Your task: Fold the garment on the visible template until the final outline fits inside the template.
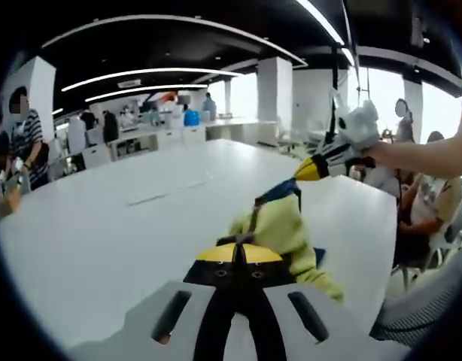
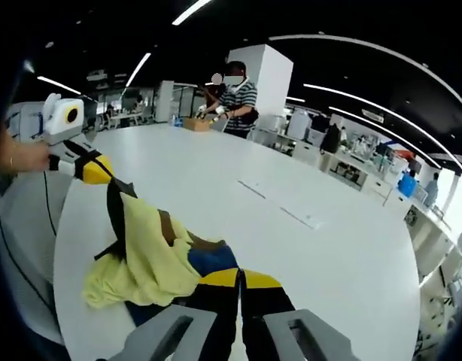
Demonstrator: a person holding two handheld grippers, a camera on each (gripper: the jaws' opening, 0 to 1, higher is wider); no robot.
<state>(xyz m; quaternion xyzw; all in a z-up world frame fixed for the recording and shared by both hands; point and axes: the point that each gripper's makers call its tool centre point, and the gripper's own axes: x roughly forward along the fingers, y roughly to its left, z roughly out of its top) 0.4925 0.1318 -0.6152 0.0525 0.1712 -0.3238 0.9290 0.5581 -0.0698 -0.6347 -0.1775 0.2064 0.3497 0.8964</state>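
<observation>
Both hand-held grippers are pinching the same piece of clothing. The left hand-held gripper [image 1: 240, 254] has its yellow-tipped jaws pressed together on the yellow garment [image 1: 284, 233], low down near the counter [image 1: 103, 226]. The right hand-held gripper [image 2: 238, 280] also has its jaws closed tight on the garment [image 2: 152, 259], at a spot where blue cloth shows.

In the left gripper view, the right hand-held gripper [image 1: 310, 170] comes in from the right side, held by a bare arm [image 1: 427, 154], and its yellow tip grips a dark blue edge of the garment. In the right gripper view, the left hand-held gripper [image 2: 95, 169] comes in from the left, with dark straps hanging down from its tip.

The garment is bunched up and crumpled. It hangs between the two grippers near the edge of the big white counter [image 2: 306, 248].

A person in a striped shirt [image 2: 238, 98] stands at the far side of the counter beside a small brown box [image 2: 195, 124].
</observation>
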